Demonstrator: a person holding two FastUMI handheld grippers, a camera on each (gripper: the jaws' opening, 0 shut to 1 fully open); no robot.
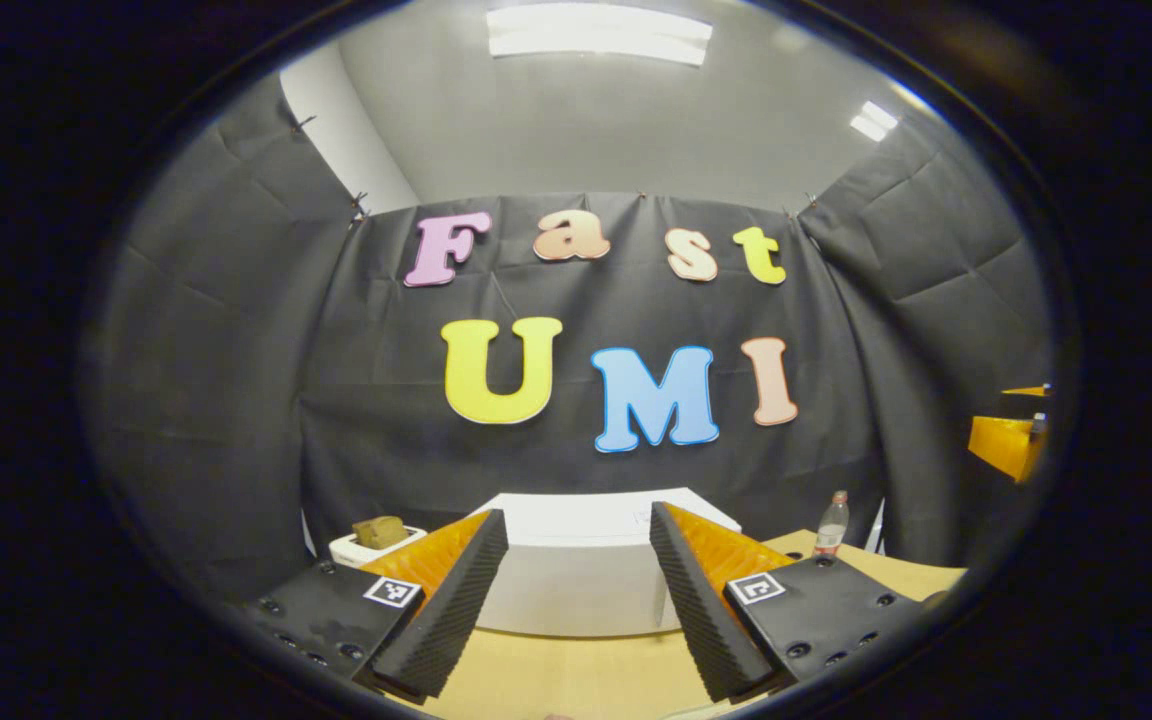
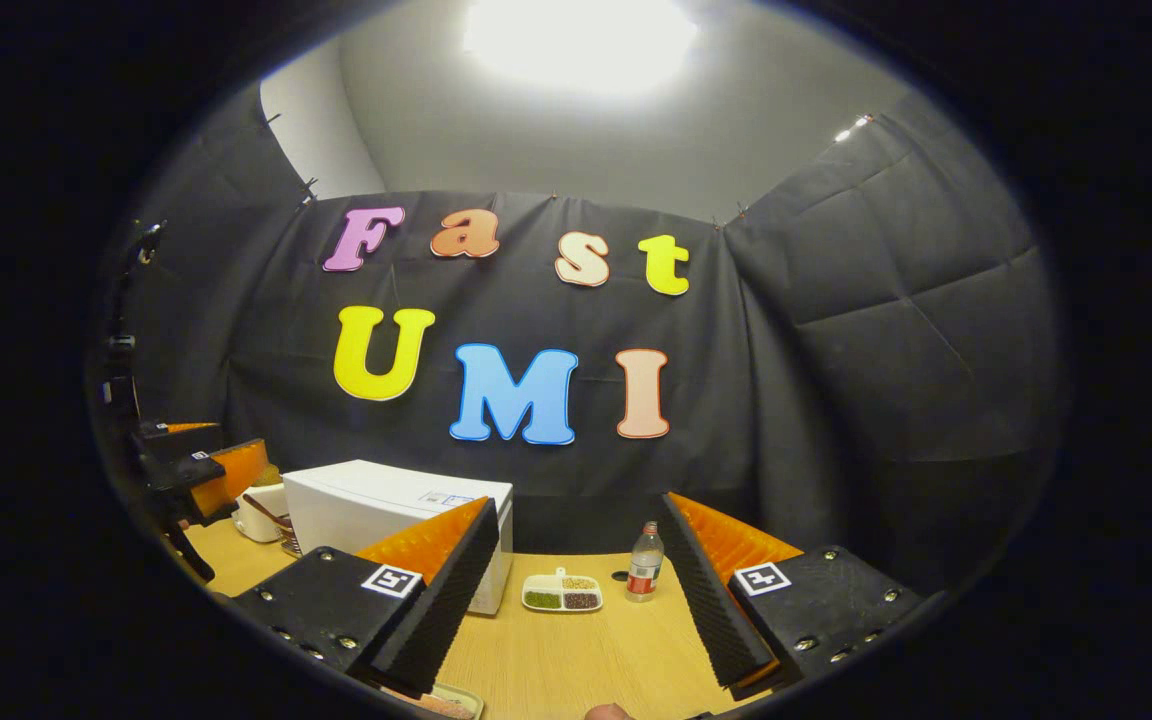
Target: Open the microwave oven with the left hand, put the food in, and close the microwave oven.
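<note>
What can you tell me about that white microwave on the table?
The microwave oven is a plain white box with a smooth, glossy-looking shell, standing upright on the wooden table in front of the black cloth wall. Its door looks closed. Small stickers sit on its top near the front corner. A white toaster stands close on one side, and a divided dish lies on the table near the other corner. Neither tool touches it.
</note>
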